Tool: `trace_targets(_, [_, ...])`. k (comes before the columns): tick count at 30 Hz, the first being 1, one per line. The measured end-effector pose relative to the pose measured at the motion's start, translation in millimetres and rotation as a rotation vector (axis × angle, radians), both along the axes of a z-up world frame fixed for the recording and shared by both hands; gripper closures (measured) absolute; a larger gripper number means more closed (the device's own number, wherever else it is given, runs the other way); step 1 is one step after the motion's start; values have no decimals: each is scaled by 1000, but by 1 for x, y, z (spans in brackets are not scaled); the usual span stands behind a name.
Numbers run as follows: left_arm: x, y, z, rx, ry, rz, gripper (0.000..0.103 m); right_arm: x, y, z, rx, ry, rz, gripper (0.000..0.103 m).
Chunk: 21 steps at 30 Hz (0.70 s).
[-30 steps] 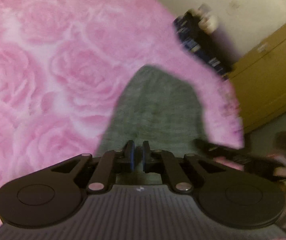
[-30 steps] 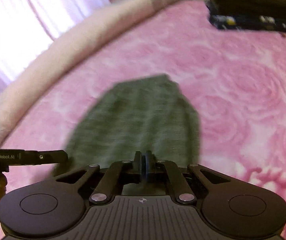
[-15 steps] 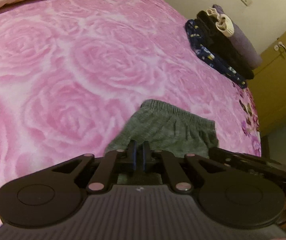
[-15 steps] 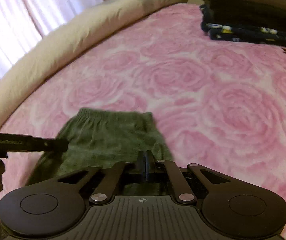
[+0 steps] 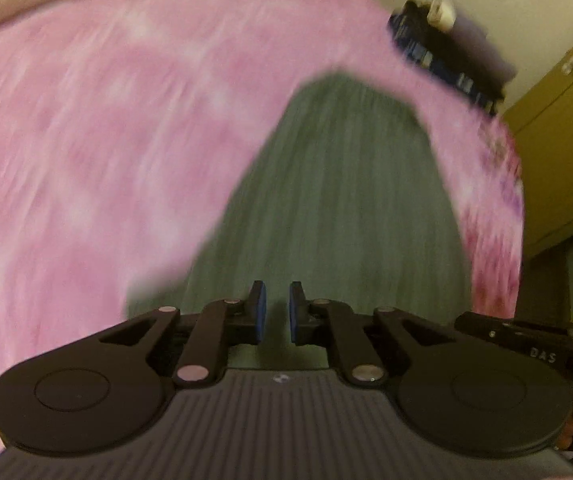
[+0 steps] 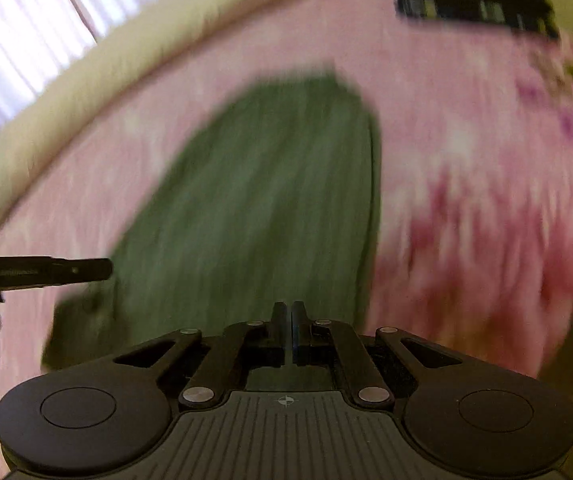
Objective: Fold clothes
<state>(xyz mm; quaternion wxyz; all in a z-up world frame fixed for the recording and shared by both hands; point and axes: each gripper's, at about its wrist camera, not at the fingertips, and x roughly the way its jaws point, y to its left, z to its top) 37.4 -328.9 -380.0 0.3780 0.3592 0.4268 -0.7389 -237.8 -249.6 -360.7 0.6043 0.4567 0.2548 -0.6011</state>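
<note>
In the left wrist view, the left claw is seen with a narrow gap between its blue pads; its jaws have just been opening, and no cloth can be made out between them. Beyond it, the grey-green knit garment is stretched out along the pink rose-patterned bedspread, tapering toward its far end. The picture is streaked by motion blur, so the weave and hem cannot be read. A stack of folded dark clothes is seen at the far corner of the bed, beside a yellow-brown cabinet. The other tool's black body shows at the right edge.

In the right wrist view, the right claw is seen closed, pads together; whether a thin edge of cloth is pinched there cannot be told. The garment lies lengthwise ahead, soft and limp, its near left corner bunched. A long cream bolster is seen along the bed's far side, below a pale curtain.

The work is judged partly done: several pieces are already stacked, while this garment appears laid out long, with its folds across and its placing on the stack left to do.
</note>
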Motion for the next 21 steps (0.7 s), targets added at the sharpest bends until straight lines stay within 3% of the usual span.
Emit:
trace_targets(2, [16, 20, -3, 44, -43, 30, 97, 18, 22, -14, 83, 28, 3, 100])
trace_targets(4, [28, 31, 8, 83, -68, 56, 97, 31, 38, -5, 74, 85, 14, 100])
trace_targets(9, [42, 51, 58, 121, -116, 61, 96, 32, 70, 45, 129, 31, -96, 100])
trace_targets(14, [36, 76, 119, 110, -131, 9, 95, 44, 107, 108, 61, -20, -111, 101])
trace_targets(21, [12, 109, 198, -1, -145, -22, 75, 67, 125, 186, -9, -9, -97, 100])
